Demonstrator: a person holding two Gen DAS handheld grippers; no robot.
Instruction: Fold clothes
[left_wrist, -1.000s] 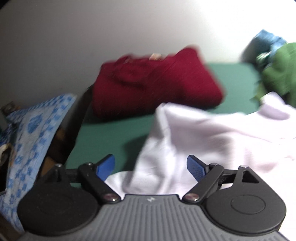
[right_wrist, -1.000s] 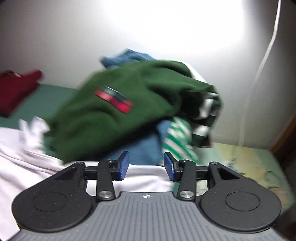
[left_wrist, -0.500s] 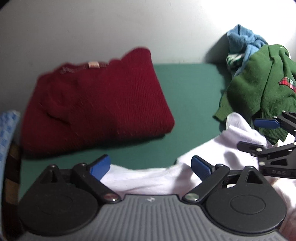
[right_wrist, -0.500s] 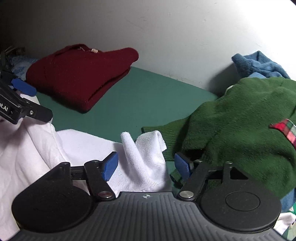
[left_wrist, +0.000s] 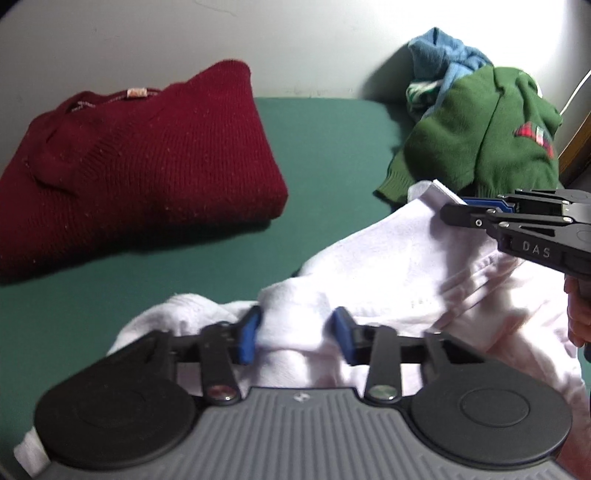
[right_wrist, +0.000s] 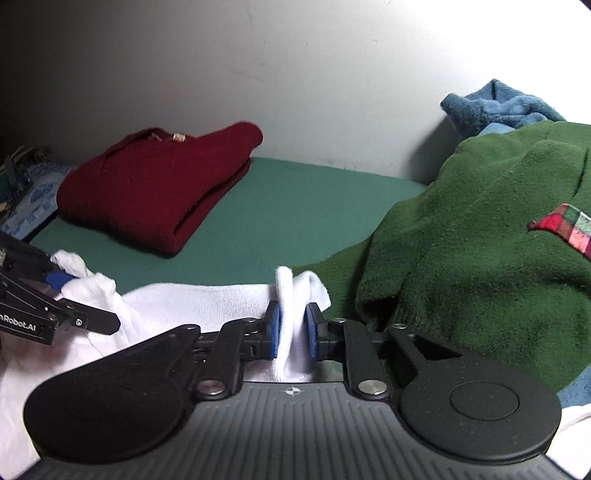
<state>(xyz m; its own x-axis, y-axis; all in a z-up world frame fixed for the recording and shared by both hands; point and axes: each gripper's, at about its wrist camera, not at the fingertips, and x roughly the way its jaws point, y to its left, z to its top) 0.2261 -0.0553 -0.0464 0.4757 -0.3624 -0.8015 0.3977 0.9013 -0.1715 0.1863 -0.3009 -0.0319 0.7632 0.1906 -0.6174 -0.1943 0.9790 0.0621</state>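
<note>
A white garment (left_wrist: 388, 266) lies crumpled on the green surface (left_wrist: 325, 147) just in front of me. My left gripper (left_wrist: 295, 336) has its blue pads pressed on a thick fold of it, the jaws half closed. In the right wrist view my right gripper (right_wrist: 293, 328) is shut on a narrow upright corner of the same white garment (right_wrist: 203, 306). The right gripper (left_wrist: 461, 206) also shows from the side at the garment's far right corner. The left gripper (right_wrist: 62, 291) shows at the left edge with cloth in it.
A folded dark red sweater (left_wrist: 140, 155) lies at the back left by the wall. A heap with a green sweater (left_wrist: 480, 140) and a blue garment (left_wrist: 439, 51) sits at the back right. Blue patterned fabric (right_wrist: 33, 195) lies off the left edge. A hand (left_wrist: 578, 314) holds the right gripper.
Both grippers were open half a second ago. The right one has closed on the white corner and the left one has narrowed onto a fold. Both views have settled lower and closer.
</note>
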